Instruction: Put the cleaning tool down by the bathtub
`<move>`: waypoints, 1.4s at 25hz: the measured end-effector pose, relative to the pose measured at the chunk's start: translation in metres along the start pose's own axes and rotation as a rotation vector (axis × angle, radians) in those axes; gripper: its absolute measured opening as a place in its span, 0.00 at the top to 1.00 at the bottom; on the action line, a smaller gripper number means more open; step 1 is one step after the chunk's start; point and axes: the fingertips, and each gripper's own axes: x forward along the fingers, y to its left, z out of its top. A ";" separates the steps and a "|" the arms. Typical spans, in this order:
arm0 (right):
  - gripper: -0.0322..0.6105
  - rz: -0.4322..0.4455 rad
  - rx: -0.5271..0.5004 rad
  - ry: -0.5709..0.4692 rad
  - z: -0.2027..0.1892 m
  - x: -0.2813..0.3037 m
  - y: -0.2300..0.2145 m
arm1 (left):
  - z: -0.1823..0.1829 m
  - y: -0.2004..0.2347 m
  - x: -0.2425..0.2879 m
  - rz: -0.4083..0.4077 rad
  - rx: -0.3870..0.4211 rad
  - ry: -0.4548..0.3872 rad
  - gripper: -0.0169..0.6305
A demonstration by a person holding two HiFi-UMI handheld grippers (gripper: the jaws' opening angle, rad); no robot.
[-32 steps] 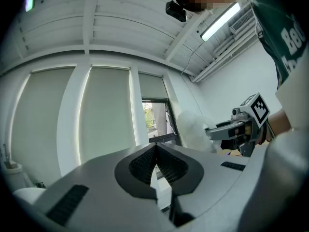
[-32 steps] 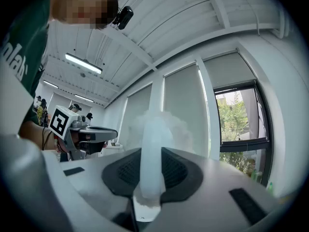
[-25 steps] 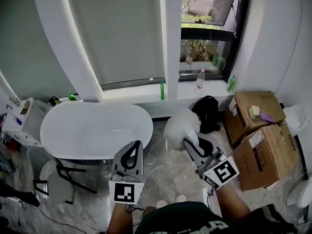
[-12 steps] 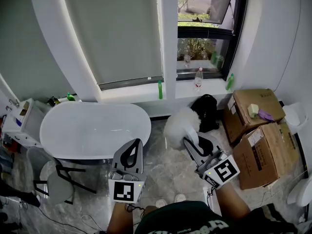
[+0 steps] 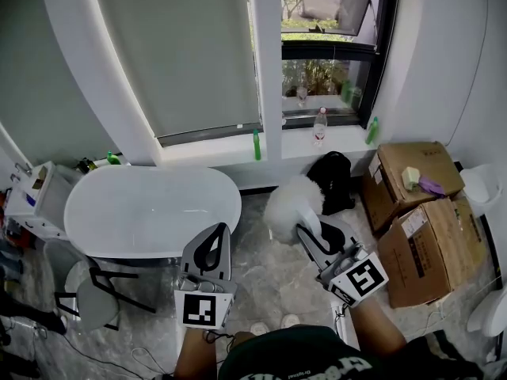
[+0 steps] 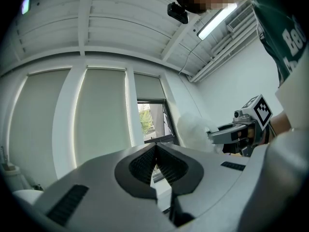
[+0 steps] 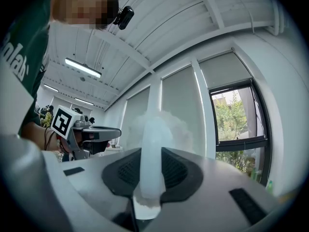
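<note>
A white oval bathtub point(image 5: 150, 208) stands on the left under the blinded window. The cleaning tool is a fluffy white duster point(image 5: 289, 203) with a pale translucent handle point(image 7: 150, 163). My right gripper point(image 5: 306, 233) is shut on that handle and holds the duster head up over the floor, right of the tub's end. In the right gripper view the handle runs up between the pads point(image 7: 176, 170) into the fluffy head point(image 7: 157, 127). My left gripper point(image 5: 215, 231) is shut with nothing in it, just in front of the tub. The duster point(image 6: 193, 128) also shows in the left gripper view.
A black bag point(image 5: 336, 179) lies against the wall behind the duster. Two cardboard boxes point(image 5: 424, 236) stand at the right. Bottles point(image 5: 319, 127) stand on the window sill. A grey chair point(image 5: 93, 290) sits at the front left, and a white cabinet point(image 5: 36, 195) beside the tub.
The head view has shifted a little, so the room sits slightly further left. Both grippers and the duster keep about the same place.
</note>
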 end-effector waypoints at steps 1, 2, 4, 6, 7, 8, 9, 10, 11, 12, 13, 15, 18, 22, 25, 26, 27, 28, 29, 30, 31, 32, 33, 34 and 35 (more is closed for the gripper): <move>0.81 0.001 0.002 -0.001 -0.001 -0.002 -0.003 | 0.002 -0.003 0.002 0.003 -0.002 -0.004 0.96; 0.81 0.001 0.005 -0.004 -0.002 -0.004 -0.006 | 0.003 -0.006 0.004 0.007 -0.002 -0.009 0.96; 0.81 0.002 0.011 -0.009 -0.005 -0.009 -0.010 | 0.004 -0.013 0.005 0.011 0.001 -0.014 0.96; 0.81 0.001 0.015 -0.011 -0.008 -0.014 -0.015 | 0.005 -0.019 0.007 0.014 0.009 -0.022 0.96; 0.81 0.000 0.016 -0.012 -0.010 -0.016 -0.018 | 0.005 -0.023 0.008 0.016 0.012 -0.028 0.96; 0.81 0.000 0.019 -0.013 -0.011 -0.019 -0.020 | 0.006 -0.027 0.009 0.016 0.014 -0.035 0.96; 0.81 0.000 0.022 -0.015 -0.012 -0.022 -0.022 | 0.006 -0.032 0.010 0.014 0.016 -0.041 0.96; 0.81 0.000 0.024 -0.015 -0.014 -0.025 -0.023 | 0.007 -0.036 0.011 0.012 0.017 -0.047 0.96; 0.81 0.001 0.026 -0.014 -0.015 -0.028 -0.024 | 0.008 -0.039 0.011 0.012 0.016 -0.051 0.96; 0.81 0.003 0.026 -0.012 -0.015 -0.031 -0.024 | 0.008 -0.041 0.011 0.013 0.013 -0.052 0.96; 0.81 0.004 0.027 -0.010 -0.015 -0.033 -0.024 | 0.009 -0.043 0.011 0.015 0.010 -0.050 0.96; 0.81 0.000 0.029 -0.013 -0.015 -0.038 -0.025 | 0.010 -0.046 0.011 0.018 0.008 -0.049 0.96; 0.81 -0.009 0.033 -0.024 -0.012 -0.045 -0.028 | 0.013 -0.053 0.011 0.008 0.014 -0.048 0.96; 0.81 -0.018 0.038 -0.039 -0.013 -0.049 -0.030 | 0.014 -0.062 0.011 -0.011 0.028 -0.044 0.96; 0.81 -0.023 0.043 -0.040 -0.018 -0.049 -0.032 | 0.009 -0.064 0.012 -0.013 0.035 -0.029 0.96; 0.81 -0.024 0.044 -0.040 -0.019 -0.047 -0.033 | 0.008 -0.064 0.014 -0.013 0.036 -0.025 0.96; 0.81 -0.024 0.046 -0.040 -0.020 -0.046 -0.034 | 0.006 -0.064 0.015 -0.014 0.036 -0.024 0.96; 0.81 -0.024 0.048 -0.040 -0.021 -0.044 -0.035 | 0.005 -0.063 0.016 -0.017 0.035 -0.025 0.96; 0.81 -0.025 0.051 -0.042 -0.020 -0.043 -0.036 | 0.005 -0.062 0.018 -0.021 0.034 -0.028 0.96; 0.81 -0.025 0.051 -0.044 -0.020 -0.040 -0.038 | 0.005 -0.061 0.021 -0.025 0.033 -0.030 0.96; 0.81 -0.026 0.049 -0.045 -0.020 -0.038 -0.040 | 0.004 -0.060 0.024 -0.027 0.034 -0.031 0.96; 0.81 -0.027 0.045 -0.046 -0.020 -0.035 -0.043 | 0.003 -0.059 0.028 -0.030 0.036 -0.031 0.96; 0.81 -0.029 0.040 -0.046 -0.020 -0.033 -0.046 | 0.003 -0.059 0.031 -0.032 0.038 -0.030 0.96; 0.81 -0.031 0.035 -0.044 -0.021 -0.032 -0.048 | 0.003 -0.059 0.034 -0.034 0.038 -0.030 0.96; 0.81 -0.033 0.032 -0.042 -0.020 -0.031 -0.051 | 0.004 -0.059 0.037 -0.035 0.038 -0.033 0.96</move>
